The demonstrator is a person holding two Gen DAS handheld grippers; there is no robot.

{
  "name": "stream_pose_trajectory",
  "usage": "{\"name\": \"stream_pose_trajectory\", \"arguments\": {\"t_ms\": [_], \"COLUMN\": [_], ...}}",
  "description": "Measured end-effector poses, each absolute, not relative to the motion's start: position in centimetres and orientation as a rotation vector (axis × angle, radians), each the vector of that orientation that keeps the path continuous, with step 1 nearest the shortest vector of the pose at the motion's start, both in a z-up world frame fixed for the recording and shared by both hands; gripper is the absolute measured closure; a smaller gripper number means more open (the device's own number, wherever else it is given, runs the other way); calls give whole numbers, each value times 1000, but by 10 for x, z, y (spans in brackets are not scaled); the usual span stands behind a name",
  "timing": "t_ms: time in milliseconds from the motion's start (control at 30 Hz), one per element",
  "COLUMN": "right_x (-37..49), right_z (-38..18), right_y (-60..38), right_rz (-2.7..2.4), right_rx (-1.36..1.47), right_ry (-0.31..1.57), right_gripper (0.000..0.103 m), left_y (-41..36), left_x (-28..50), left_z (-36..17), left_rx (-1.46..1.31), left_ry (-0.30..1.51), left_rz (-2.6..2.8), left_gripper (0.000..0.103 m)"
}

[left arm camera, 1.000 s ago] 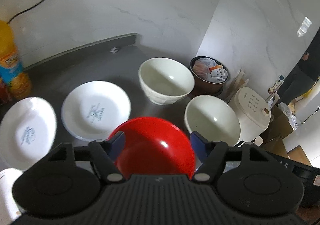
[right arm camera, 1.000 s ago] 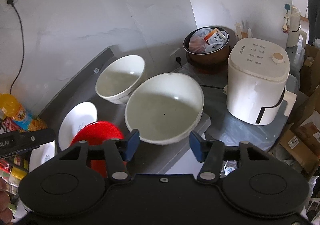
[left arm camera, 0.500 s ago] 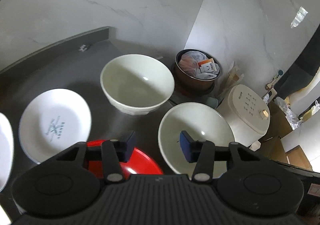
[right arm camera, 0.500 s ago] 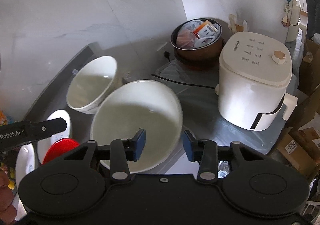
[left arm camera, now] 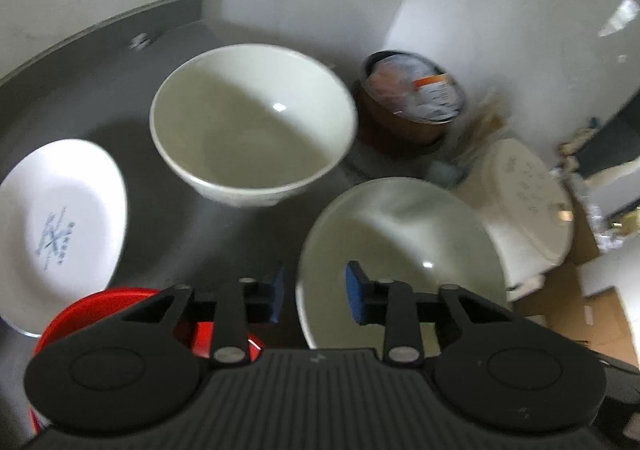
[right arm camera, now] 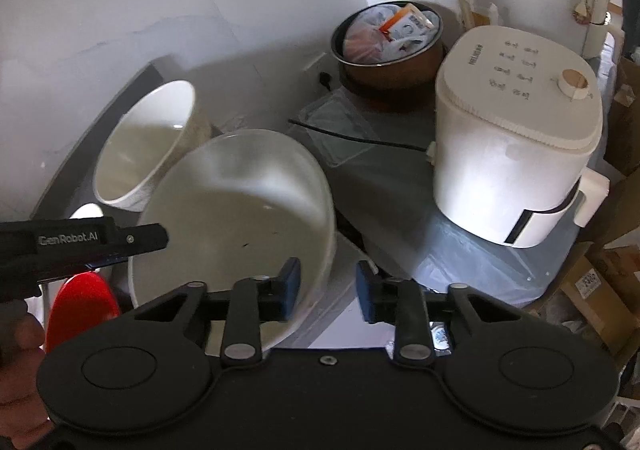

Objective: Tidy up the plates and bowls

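1. Grippers first. Left gripper: blue-padded jaws narrowly parted, nothing between the pads; they straddle the near-left rim of the wide shallow cream ceramic bowl without closing on it. Right gripper: jaws likewise narrowly parted and empty, astride the same bowl's near-right rim, left pad over the inside, right pad outside.

2. Step in hand (judgement): approach for a two-handed rim grasp on the shallow bowl, probably to nest it with the other one. No lift yet; the bowl looks seated at the edge of the dark grey countertop.

3. Next move calls for: lowering each jaw pair over the rim, closing both firmly, then lifting level. Glazed rim is likely slippery; uneven closing could tip it off the counter edge.

4. Outward, left view: deep cream ceramic bowl just beyond the shallow one, upright. White round plate with blue print to the left; red glossy plastic bowl just beside the left gripper's left finger, partly hidden.

5. Further out, right view: brown pot holding packets and white rice cooker, well apart from the target.
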State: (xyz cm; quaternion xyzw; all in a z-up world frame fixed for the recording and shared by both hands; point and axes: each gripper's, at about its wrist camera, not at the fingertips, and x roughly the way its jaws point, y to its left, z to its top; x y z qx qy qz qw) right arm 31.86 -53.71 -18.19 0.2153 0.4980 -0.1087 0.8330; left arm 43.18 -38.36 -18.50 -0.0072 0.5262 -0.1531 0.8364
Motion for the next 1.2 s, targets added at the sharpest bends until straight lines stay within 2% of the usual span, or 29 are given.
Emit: {"name": "stream_pose_trajectory", "arguments": {"t_ms": [100, 200, 267, 533, 1200], "right_x": [323, 326, 328, 328, 326], "right_z": [-183, -184, -185, -178, -111], "right_y": [-539, -540, -540, -537, -489], "right_rz": [-242, -226, -215, -229, -149], "right_rx": [451, 461, 462, 459, 425], "right_ry": [1055, 1056, 1054, 1022, 891], "right_gripper": [77, 86, 91, 92, 92], "left_y": [-392, -391, -386, -377, -318], "left_x": [436, 441, 445, 447, 424], "left_z": [-191, -196, -200, -199, -125], "left_rx": [-16, -28, -46, -93, -166], "left_ry": [1137, 1156, 1175, 1188, 1049], "left_rz": [-313, -285, -257, -265, -266], "left_gripper": [79, 85, 96, 98, 99]}}
